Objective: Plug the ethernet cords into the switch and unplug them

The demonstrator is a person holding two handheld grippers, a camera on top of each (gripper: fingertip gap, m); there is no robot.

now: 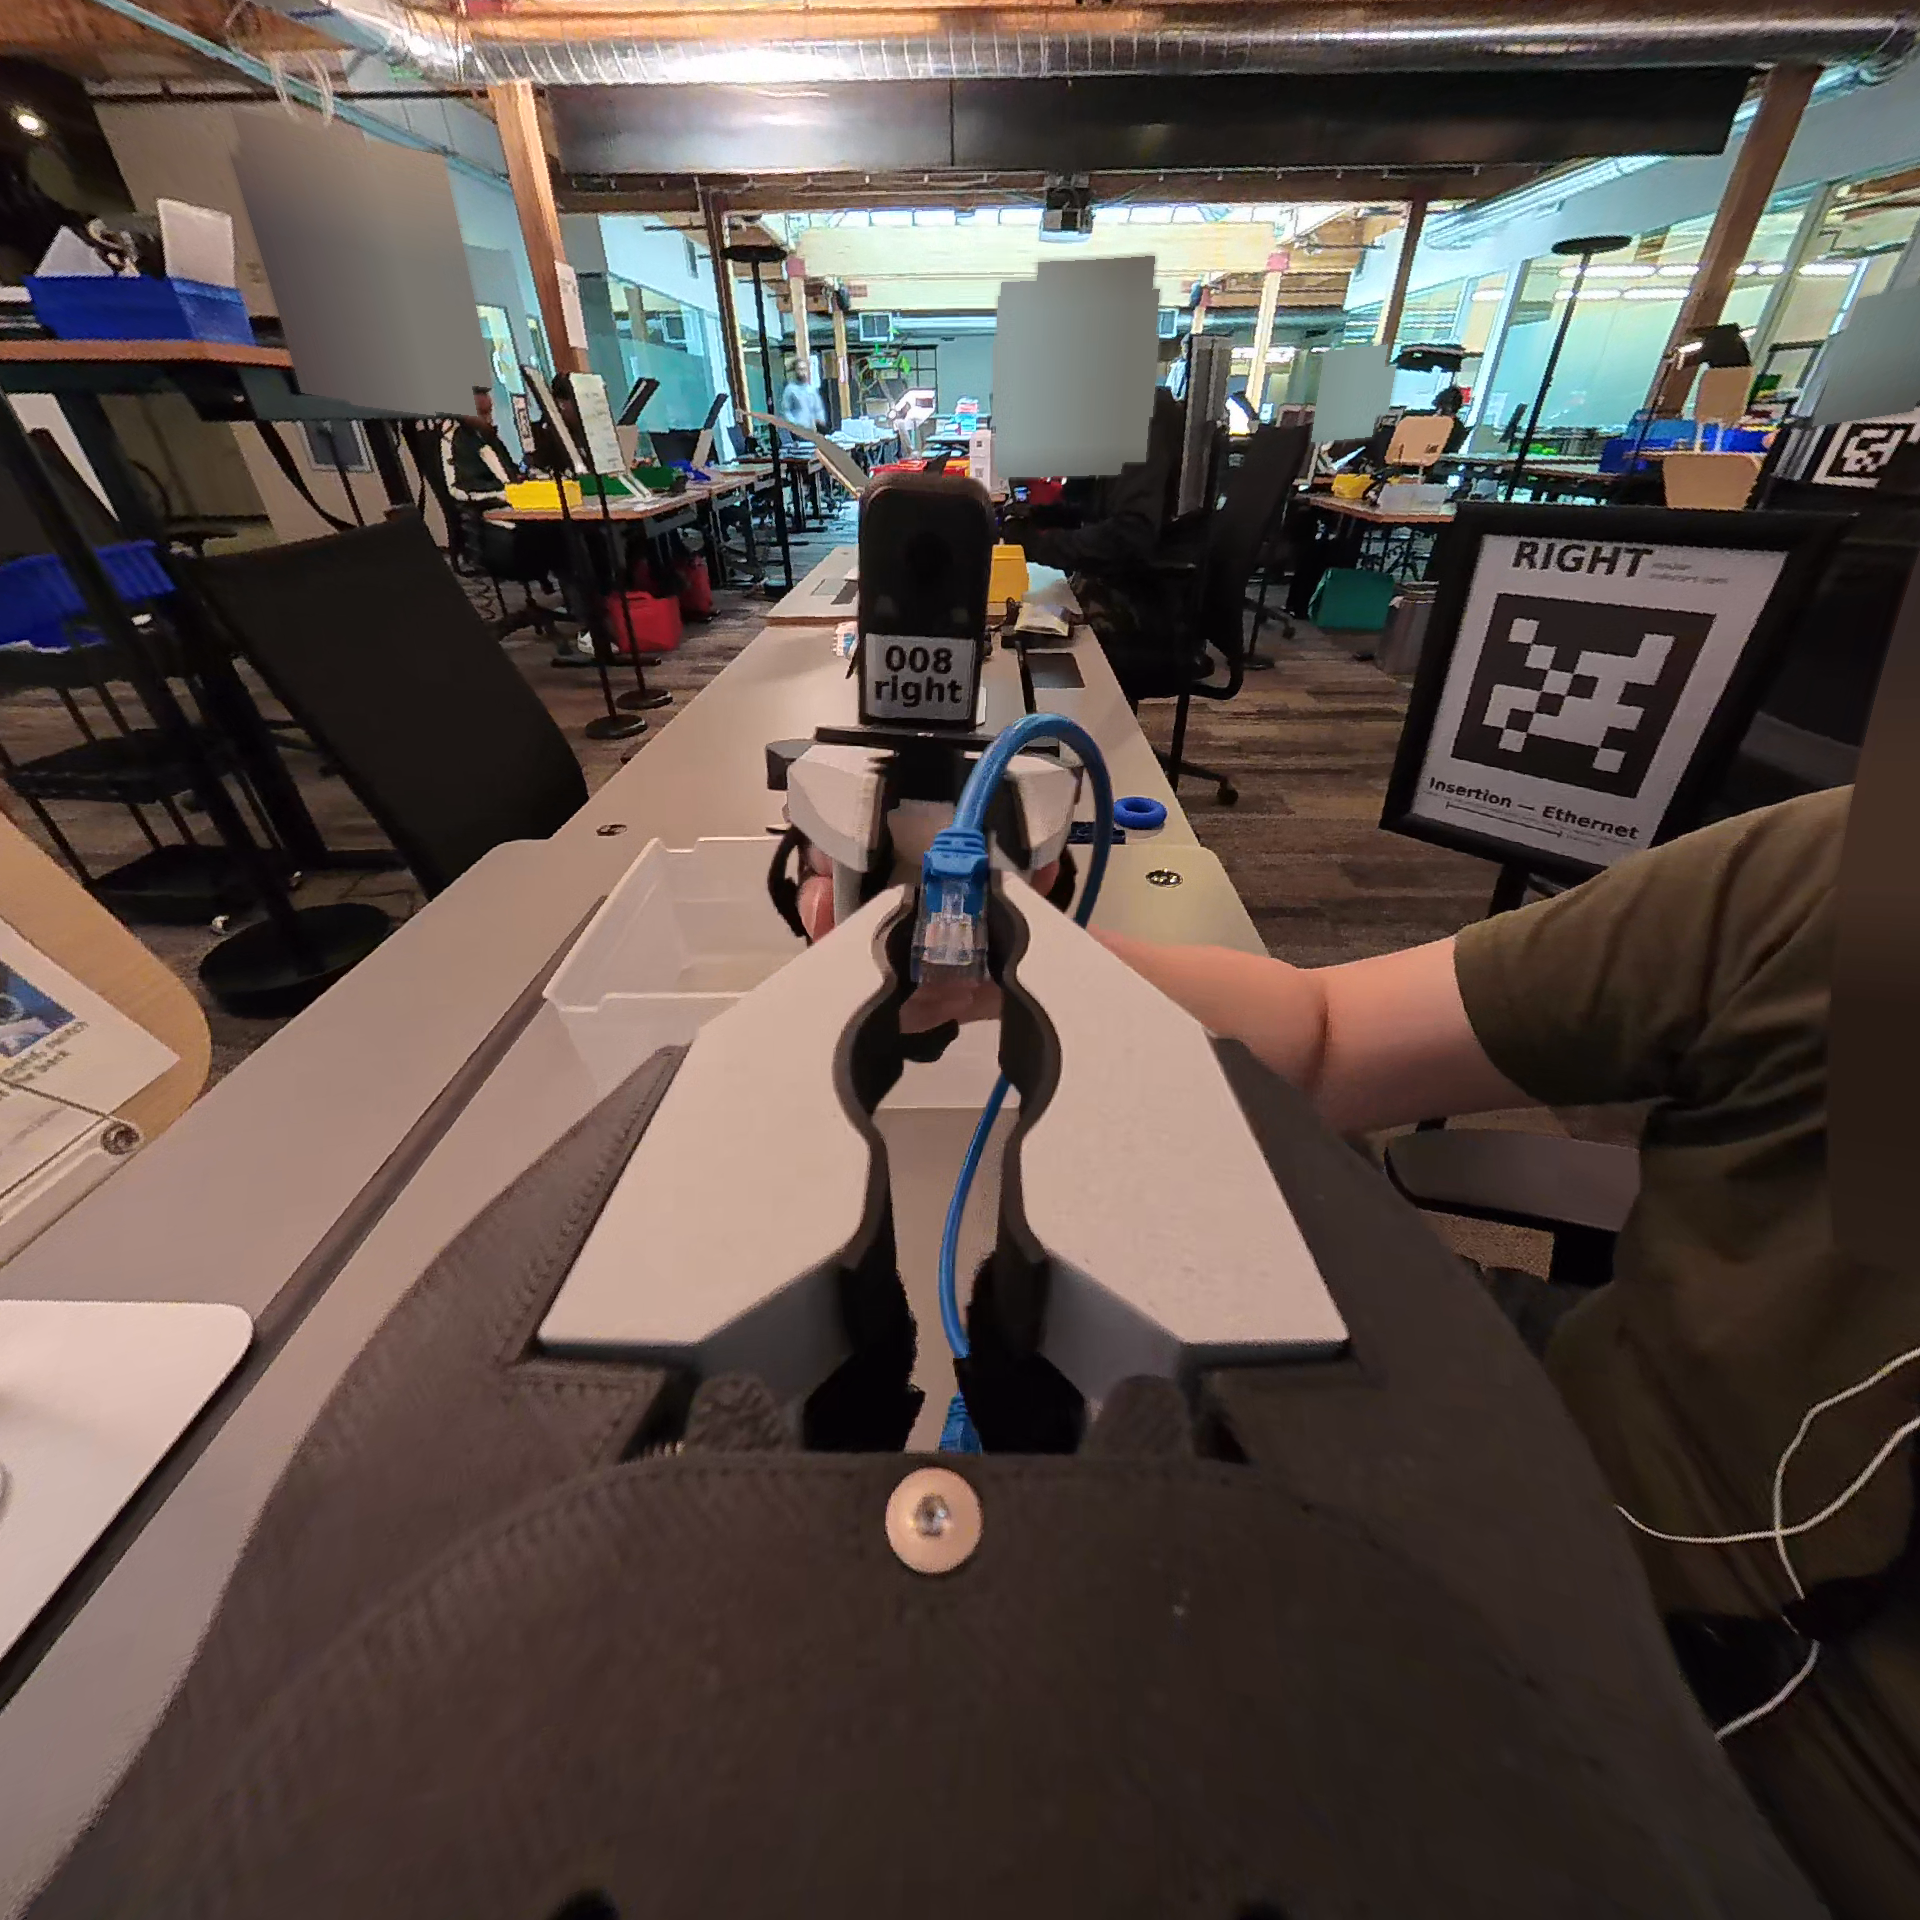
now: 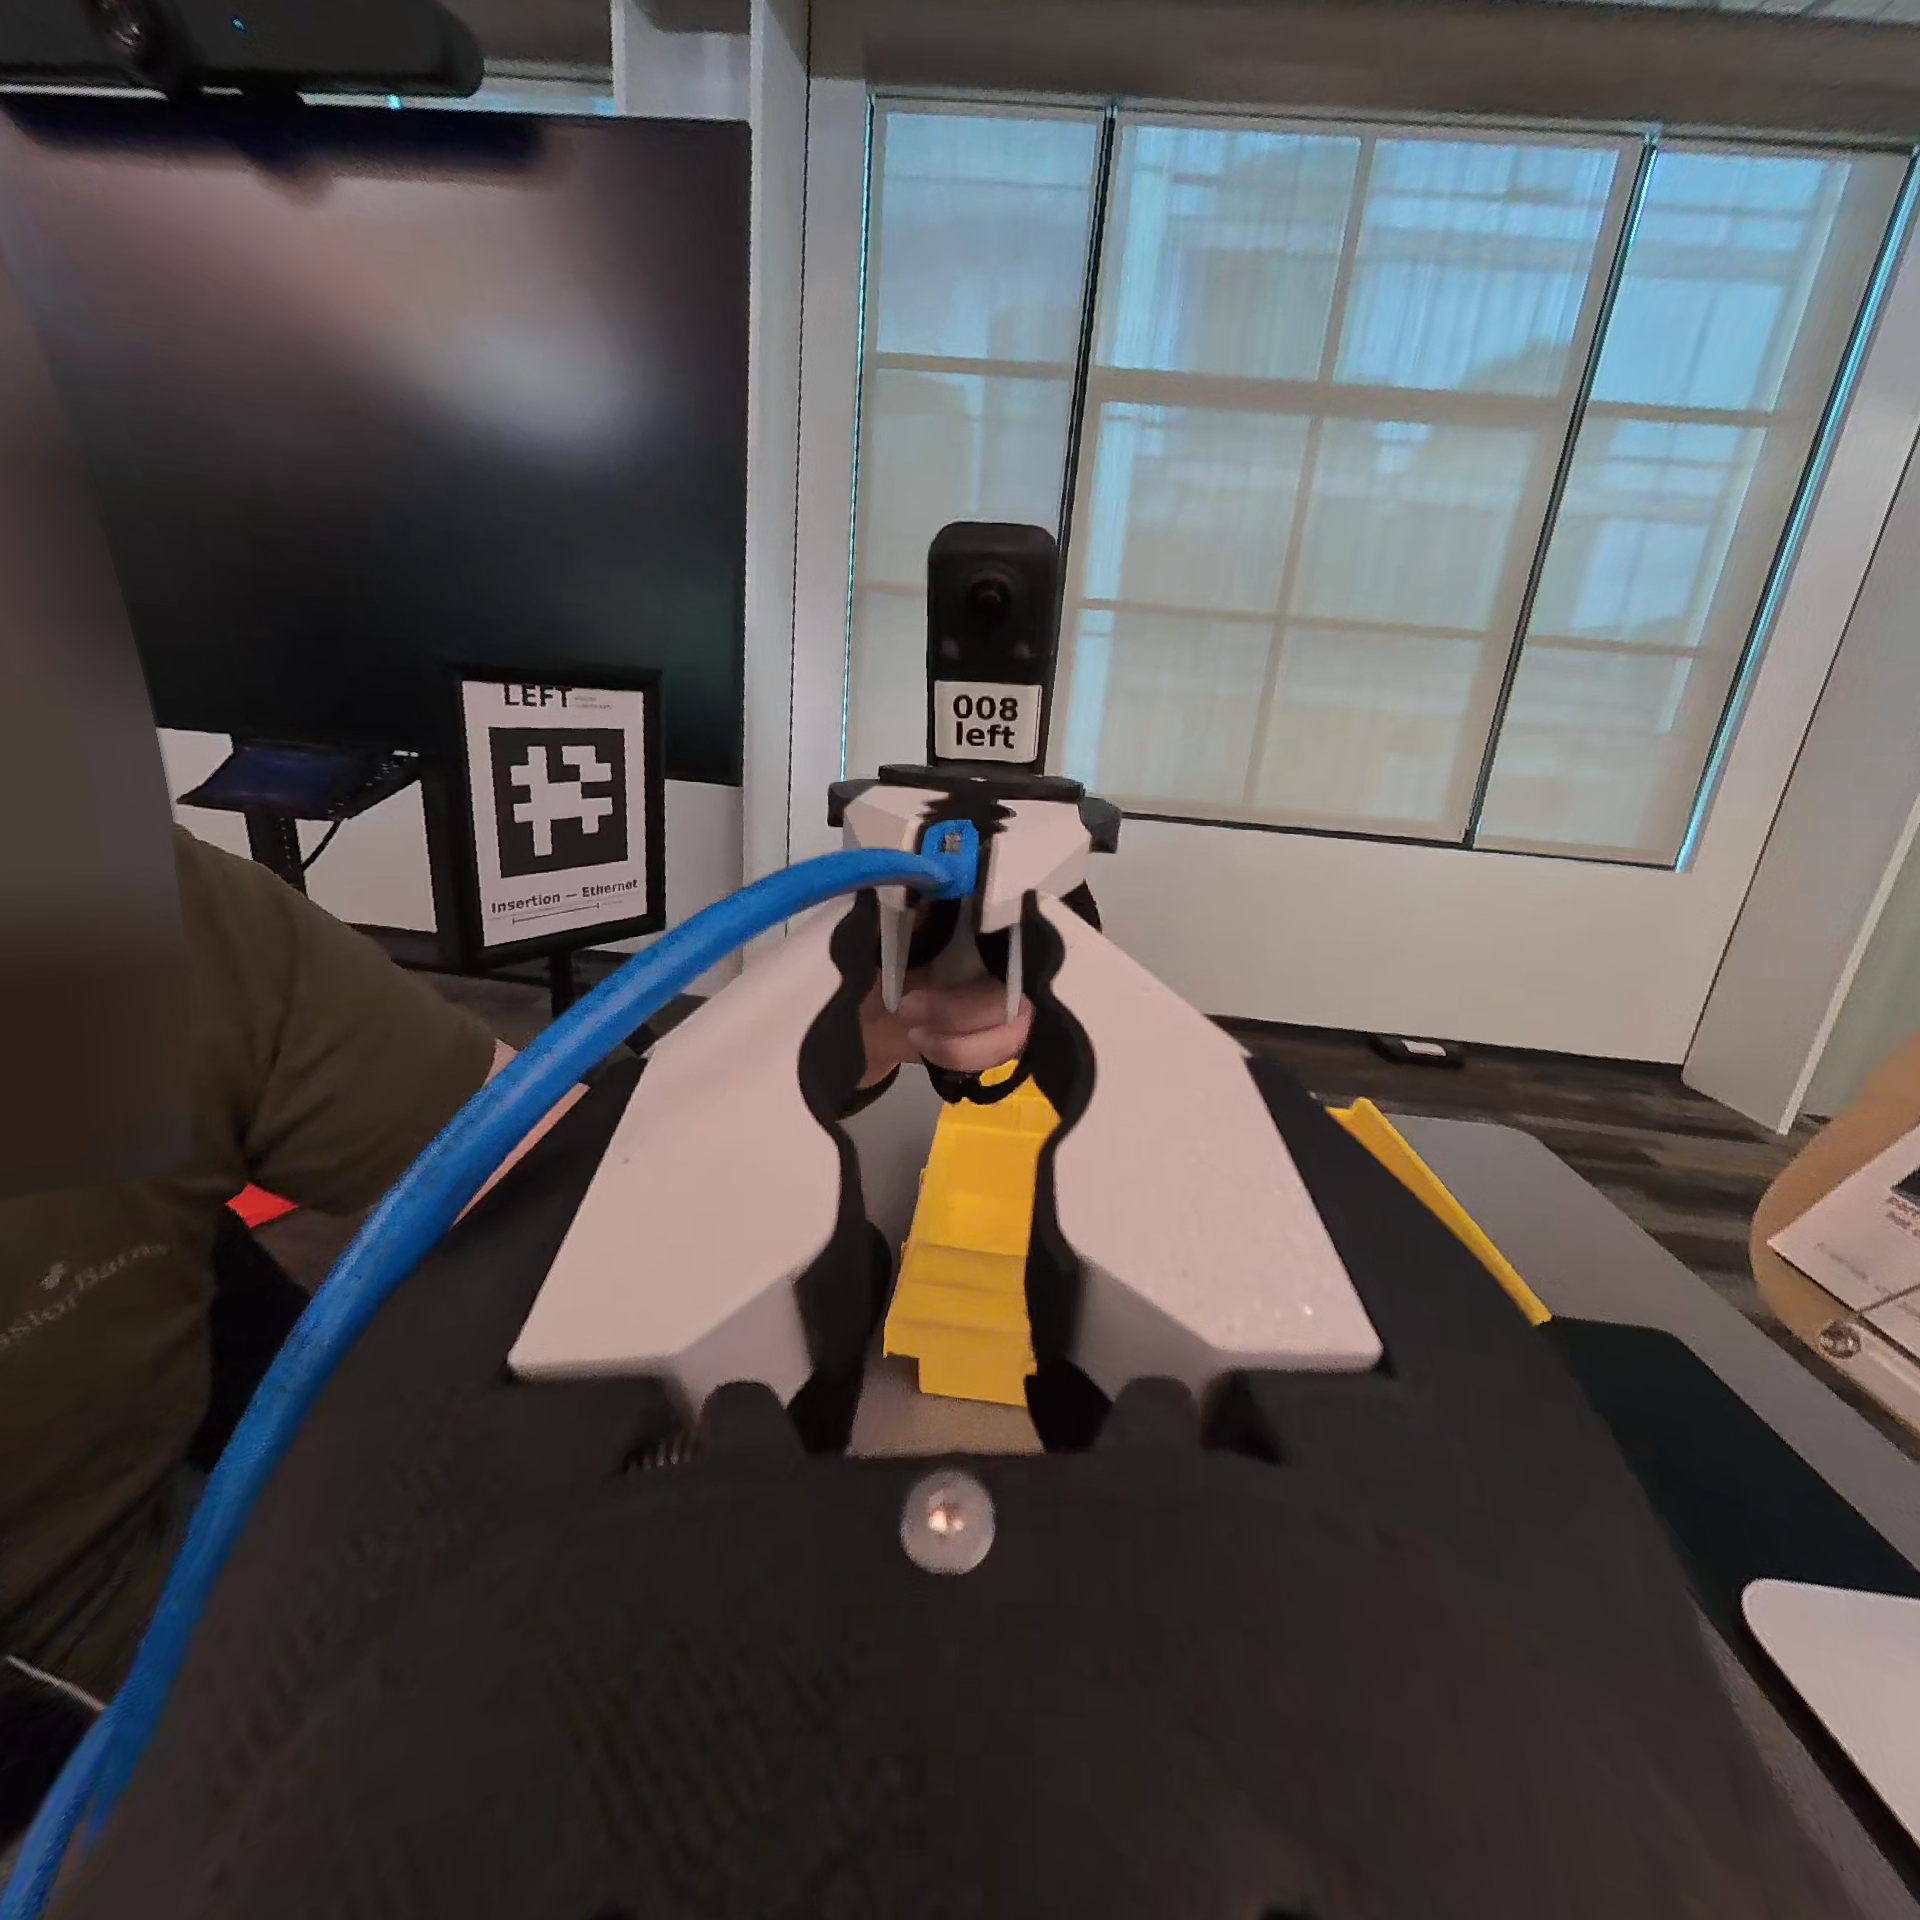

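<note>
My left gripper (image 1: 951,906) is shut on the clear-tipped plug (image 1: 948,920) of a blue ethernet cord (image 1: 1075,790), held upright between its fingertips above the table. The cord loops up and right, then drops below the gripper. In the right wrist view the left gripper (image 2: 966,836) faces me with the blue plug boot (image 2: 951,844) in it, and the cord (image 2: 499,1091) sweeps to the lower left. My right gripper (image 2: 940,951) is open and empty, facing the left one closely; it also shows in the left wrist view (image 1: 935,816). No switch is in view.
A clear plastic bin (image 1: 665,935) sits on the grey table (image 1: 343,1122) below the grippers. A yellow bin (image 2: 966,1247) lies under the right gripper. Framed marker signs (image 1: 1579,686) (image 2: 561,800) stand beside the table. A person's arm (image 1: 1382,1029) reaches in from the right. The tips of both grippers are at nearly the same place.
</note>
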